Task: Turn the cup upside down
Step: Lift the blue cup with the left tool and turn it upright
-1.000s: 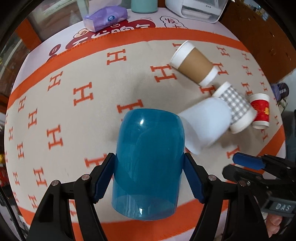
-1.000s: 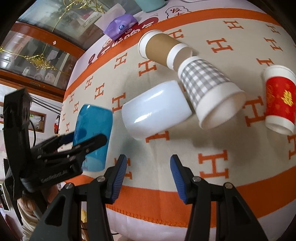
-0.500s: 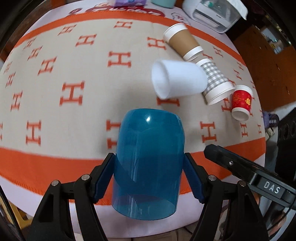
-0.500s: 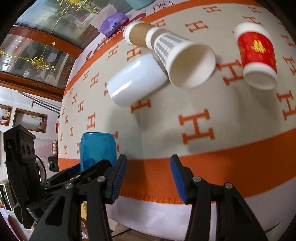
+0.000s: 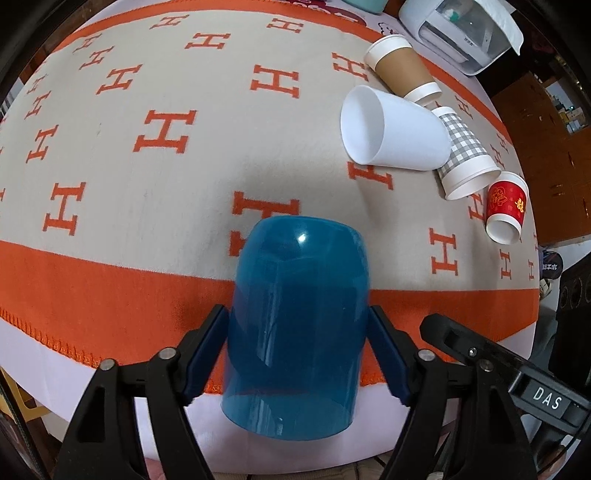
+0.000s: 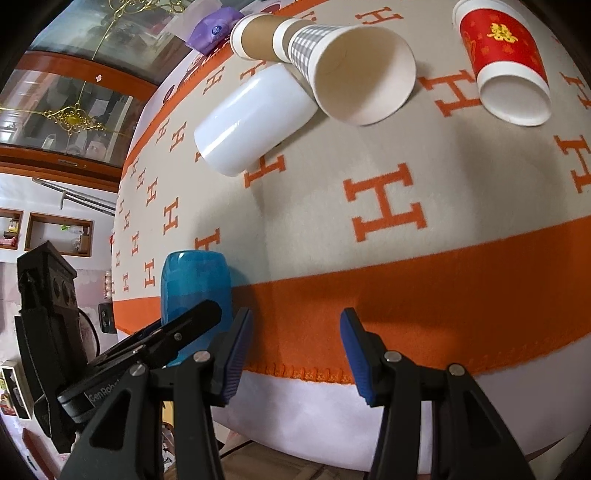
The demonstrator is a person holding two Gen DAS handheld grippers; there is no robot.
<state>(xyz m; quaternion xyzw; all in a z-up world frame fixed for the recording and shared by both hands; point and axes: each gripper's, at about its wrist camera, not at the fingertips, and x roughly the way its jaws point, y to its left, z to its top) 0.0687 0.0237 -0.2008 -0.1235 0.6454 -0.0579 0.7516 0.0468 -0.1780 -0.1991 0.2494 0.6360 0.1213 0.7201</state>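
Observation:
My left gripper (image 5: pixel 297 354) is shut on a translucent blue cup (image 5: pixel 297 317), its closed end pointing away from me and its open rim toward the camera, held over the near orange border of the tablecloth (image 5: pixel 110 280). The blue cup also shows in the right wrist view (image 6: pixel 194 280), at the lower left, with the left gripper around it. My right gripper (image 6: pixel 293 354) is open and empty, above the table's near edge to the right of the blue cup.
Several cups lie on their sides at the far right: a white one (image 5: pixel 391 133), a brown one (image 5: pixel 402 70), a grey checked one (image 5: pixel 463 155) and a red one (image 5: pixel 506 206). A white appliance (image 5: pixel 465 29) stands at the back.
My left gripper has drawn the blue cup back toward the table's near edge and tilted further. My right gripper has pulled back and lowered, still open.

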